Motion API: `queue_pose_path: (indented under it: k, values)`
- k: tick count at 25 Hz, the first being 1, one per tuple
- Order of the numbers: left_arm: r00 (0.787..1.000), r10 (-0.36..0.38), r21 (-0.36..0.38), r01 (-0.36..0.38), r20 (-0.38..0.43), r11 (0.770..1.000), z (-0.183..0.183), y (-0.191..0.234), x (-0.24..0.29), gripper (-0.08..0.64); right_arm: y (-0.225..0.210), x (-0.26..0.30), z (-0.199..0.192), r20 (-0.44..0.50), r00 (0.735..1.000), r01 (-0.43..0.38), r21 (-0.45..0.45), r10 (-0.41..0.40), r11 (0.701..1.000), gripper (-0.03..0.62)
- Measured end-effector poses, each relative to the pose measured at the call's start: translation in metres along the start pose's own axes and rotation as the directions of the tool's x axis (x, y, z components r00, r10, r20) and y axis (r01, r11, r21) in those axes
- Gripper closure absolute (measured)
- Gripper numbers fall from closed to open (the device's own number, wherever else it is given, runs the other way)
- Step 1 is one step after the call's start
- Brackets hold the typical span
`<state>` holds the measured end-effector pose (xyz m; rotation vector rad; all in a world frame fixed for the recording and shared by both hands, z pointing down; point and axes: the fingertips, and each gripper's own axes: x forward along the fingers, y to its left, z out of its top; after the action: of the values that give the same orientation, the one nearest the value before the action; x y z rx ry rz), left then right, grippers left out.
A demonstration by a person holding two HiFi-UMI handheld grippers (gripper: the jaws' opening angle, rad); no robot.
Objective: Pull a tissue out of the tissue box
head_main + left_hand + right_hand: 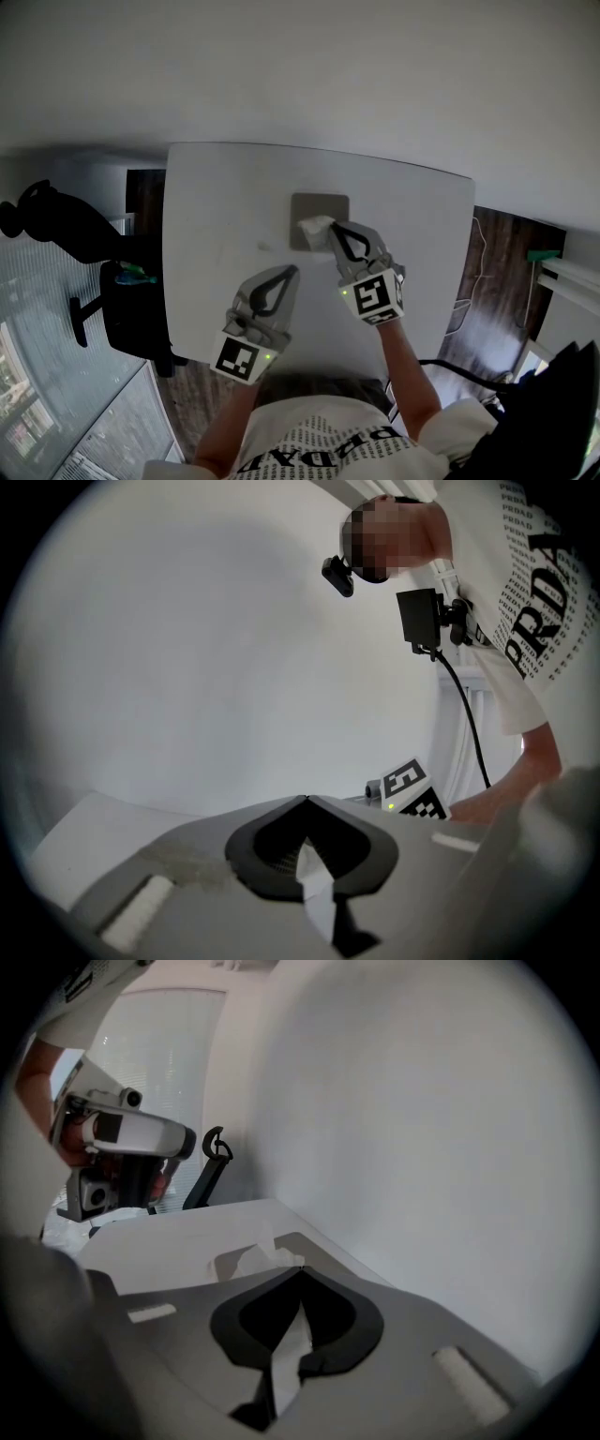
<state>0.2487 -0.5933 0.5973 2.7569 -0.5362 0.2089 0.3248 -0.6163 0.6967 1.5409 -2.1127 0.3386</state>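
Just above centre of the head view, the right gripper (332,229) is pinched shut on the tissue (314,225) poking from the tissue box (320,202). Best pull straight up, gently, so only 1 sheet comes. The left gripper (293,271), closed and empty, could steady the box.

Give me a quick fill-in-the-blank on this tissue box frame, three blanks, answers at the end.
1. The tissue box sits on a ___ table.
2. Of the left gripper and the right gripper, the one with its tips closed on the tissue is the ___ one.
3. The left gripper's jaws are ___, with nothing between them.

Missing words: white; right; shut
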Motion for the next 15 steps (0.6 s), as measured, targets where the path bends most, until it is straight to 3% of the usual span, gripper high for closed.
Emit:
queue_pose_path:
  k: [8, 15]
  values:
    - [1.000, -0.002, 0.009, 0.002, 0.018, 1.000, 0.008, 0.000, -0.002, 0.568, 0.003, -0.005, 0.008, 0.005, 1.000, -0.008, -0.006, 0.008, 1.000, 0.584]
    - [0.998, -0.007, 0.024, 0.005, 0.060, 1.000, 0.029, -0.006, -0.009, 0.569, 0.006, -0.027, 0.037, 0.031, 1.000, -0.001, 0.005, 0.001, 1.000, 0.584]
